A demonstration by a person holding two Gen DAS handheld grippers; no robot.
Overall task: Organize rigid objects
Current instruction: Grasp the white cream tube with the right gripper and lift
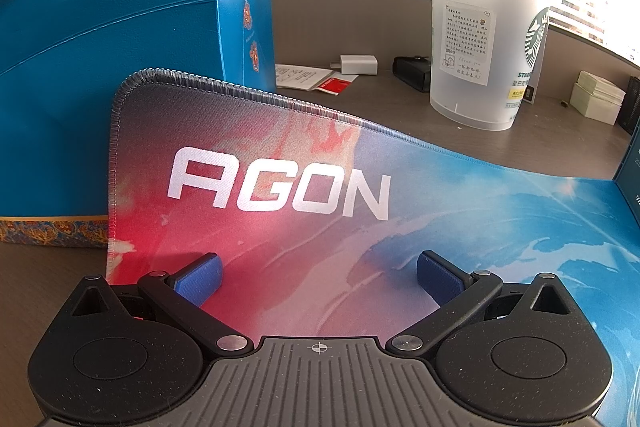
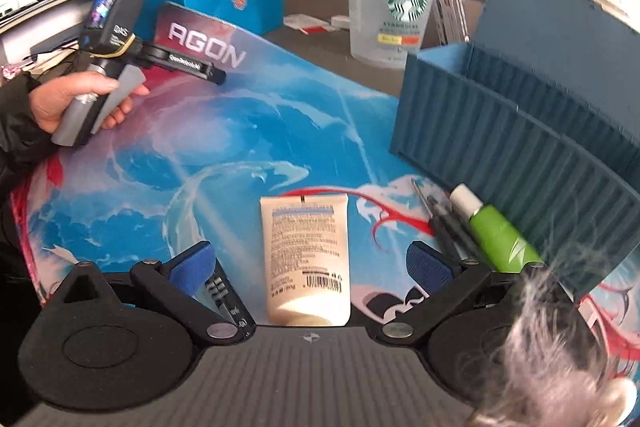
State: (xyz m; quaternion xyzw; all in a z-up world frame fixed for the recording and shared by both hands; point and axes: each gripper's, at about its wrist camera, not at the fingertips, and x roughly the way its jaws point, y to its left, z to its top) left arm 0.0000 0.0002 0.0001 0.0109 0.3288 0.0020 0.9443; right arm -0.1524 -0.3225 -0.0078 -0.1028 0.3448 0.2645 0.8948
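Note:
In the right wrist view my right gripper (image 2: 310, 263) is open, low over the AGON desk mat (image 2: 224, 147). A cream tube (image 2: 306, 259) lies flat between its blue fingertips (image 2: 196, 263), not gripped. A green tube with a white cap (image 2: 496, 231) and dark pens (image 2: 444, 223) lie to the right, beside a blue ribbed organizer box (image 2: 516, 143). A small combination lock (image 2: 222, 293) sits by the left finger. My left gripper (image 1: 318, 275) is open and empty over the mat's AGON corner (image 1: 280, 187); the hand-held unit also shows in the right wrist view (image 2: 116, 43).
A blue gift bag (image 1: 112, 47) stands left of the mat. A frosted Starbucks cup (image 1: 480, 43) stands behind it, with a white charger (image 1: 358, 64), papers (image 1: 304, 77), a black case (image 1: 412, 71) and white cards (image 1: 596, 97). Grey fur (image 2: 552, 339) intrudes lower right.

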